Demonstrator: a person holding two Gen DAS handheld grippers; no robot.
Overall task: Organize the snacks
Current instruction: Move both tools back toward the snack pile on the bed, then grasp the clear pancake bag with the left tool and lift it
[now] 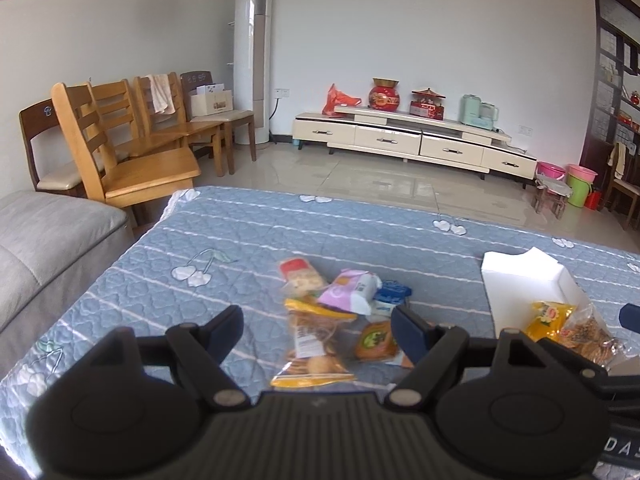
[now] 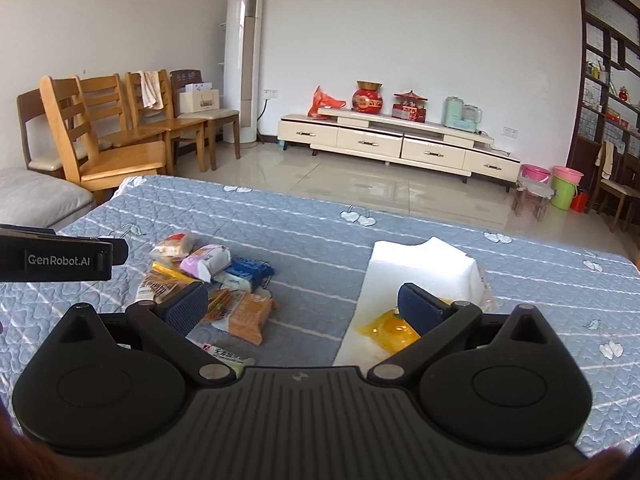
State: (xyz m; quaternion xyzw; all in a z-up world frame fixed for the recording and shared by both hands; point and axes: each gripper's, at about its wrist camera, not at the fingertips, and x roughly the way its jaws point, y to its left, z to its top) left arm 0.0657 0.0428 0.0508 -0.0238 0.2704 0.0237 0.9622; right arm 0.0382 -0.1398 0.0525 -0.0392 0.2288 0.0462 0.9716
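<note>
A pile of snack packets lies on the blue quilted cloth (image 1: 224, 240). It holds a clear cookie bag with yellow ends (image 1: 316, 344), a pink and white packet (image 1: 352, 292), a blue packet (image 1: 394, 294) and an orange packet (image 1: 376, 340). My left gripper (image 1: 318, 330) hovers open over this pile, its pads touching nothing. To the right stands a white box (image 1: 524, 284) with a yellow packet (image 1: 548, 316) and a cookie bag (image 1: 588, 336) inside. My right gripper (image 2: 304, 308) is open and empty between the pile (image 2: 224, 280) and the white box (image 2: 420, 268), its right finger above the yellow packet (image 2: 392, 330).
A grey sofa (image 1: 44, 248) and wooden chairs (image 1: 132, 160) stand past the table's left edge. Beyond the far edge are tiled floor and a low cream cabinet (image 1: 412, 140). The left gripper's body (image 2: 60, 258) reaches in at the left of the right wrist view.
</note>
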